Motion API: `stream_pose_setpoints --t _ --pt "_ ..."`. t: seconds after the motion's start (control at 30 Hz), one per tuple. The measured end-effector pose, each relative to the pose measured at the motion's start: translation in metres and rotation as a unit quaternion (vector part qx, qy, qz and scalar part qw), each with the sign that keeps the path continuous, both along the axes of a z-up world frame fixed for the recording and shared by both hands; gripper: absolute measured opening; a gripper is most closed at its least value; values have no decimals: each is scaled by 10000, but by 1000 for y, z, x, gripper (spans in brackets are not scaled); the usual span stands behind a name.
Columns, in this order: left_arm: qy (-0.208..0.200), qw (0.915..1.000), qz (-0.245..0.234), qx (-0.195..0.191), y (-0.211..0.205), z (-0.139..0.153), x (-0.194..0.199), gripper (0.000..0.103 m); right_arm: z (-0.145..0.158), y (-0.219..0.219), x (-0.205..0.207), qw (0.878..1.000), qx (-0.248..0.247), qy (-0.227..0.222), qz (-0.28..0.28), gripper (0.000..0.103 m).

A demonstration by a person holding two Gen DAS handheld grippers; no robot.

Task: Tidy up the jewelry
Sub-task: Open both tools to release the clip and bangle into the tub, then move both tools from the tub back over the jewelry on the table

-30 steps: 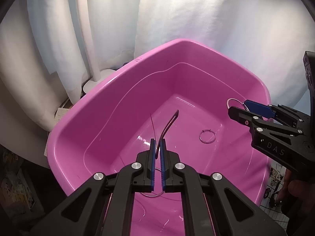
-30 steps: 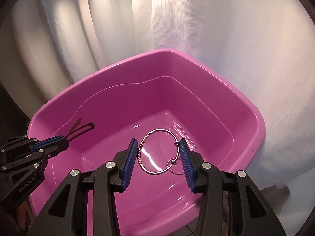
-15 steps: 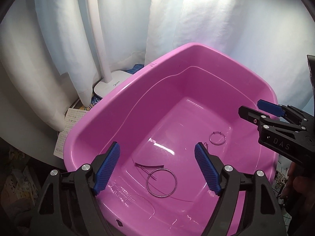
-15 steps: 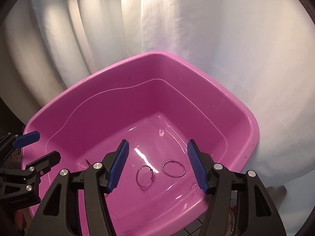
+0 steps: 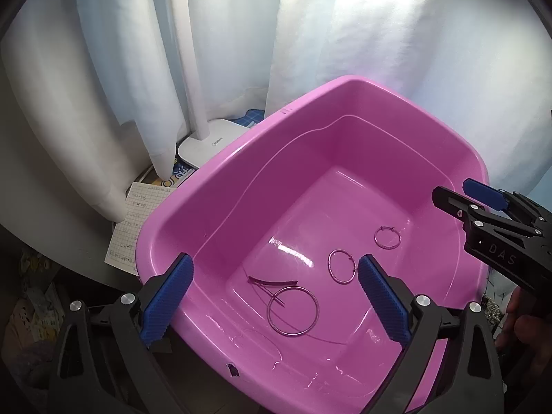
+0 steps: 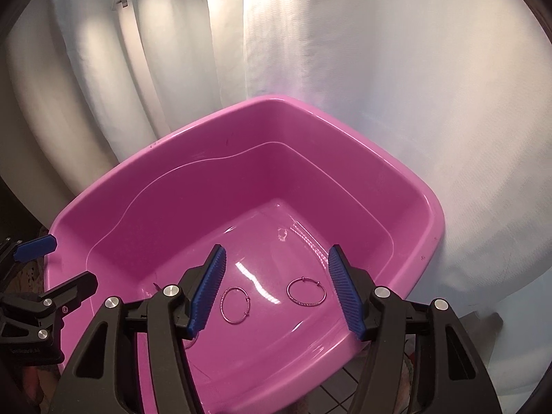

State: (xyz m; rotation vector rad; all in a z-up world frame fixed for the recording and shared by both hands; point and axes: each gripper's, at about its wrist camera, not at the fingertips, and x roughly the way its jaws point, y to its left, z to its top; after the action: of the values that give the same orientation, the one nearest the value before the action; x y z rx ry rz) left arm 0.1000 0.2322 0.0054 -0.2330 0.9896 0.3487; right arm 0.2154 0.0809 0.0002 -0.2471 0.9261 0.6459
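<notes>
A pink plastic basin [image 5: 220,179] [image 6: 424,207] holds the jewelry. In the left wrist view a large hoop [image 5: 293,310] lies near the front, a dark hair clip [image 5: 272,281] rests beside and partly over it, and two smaller hoops [image 5: 341,265] [image 5: 387,237] lie to the right. The right wrist view shows the two small hoops [image 6: 235,301] [image 6: 306,292]. My left gripper [image 5: 276,296] is open and empty above the basin's near side. My right gripper [image 6: 276,289] is open and empty above the small hoops; it also shows in the left wrist view [image 5: 483,203].
White curtains [image 5: 379,34] hang behind the basin. A white lamp base [image 5: 210,141] and a squared paper sheet [image 5: 138,220] lie left of the basin. Tiled floor [image 6: 331,393] shows below the basin's near edge.
Both grippers opened and drew back upward. The hair clip left my left gripper and the hoop left my right gripper; both now lie on the basin floor.
</notes>
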Motion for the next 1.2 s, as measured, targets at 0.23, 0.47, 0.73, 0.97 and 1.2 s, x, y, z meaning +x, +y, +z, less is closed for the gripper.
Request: stream_pose_setpoints --t 0.23,0.47,0.73,0.97,1.2 --pt "-67 10000 17 12 4 7 -8 95 7 -3 -9 9999 65 -55 -67 61" --pt "-193 9998 4 26 6 17 -17 95 19 -8 -20 9996 151 -161 -194 63" --pt "-307 9994 -135 58 3 26 -26 96 31 -19 -41 9979 413 -256 -420 67" --pt "-315 9991 -280 -53 1 27 -27 97 33 -38 -62 9954 583 -213 -728 68" --pt "-392 9979 -482 -155 -12 34 -24 97 34 -68 -83 9919 612 -233 -1086 68"
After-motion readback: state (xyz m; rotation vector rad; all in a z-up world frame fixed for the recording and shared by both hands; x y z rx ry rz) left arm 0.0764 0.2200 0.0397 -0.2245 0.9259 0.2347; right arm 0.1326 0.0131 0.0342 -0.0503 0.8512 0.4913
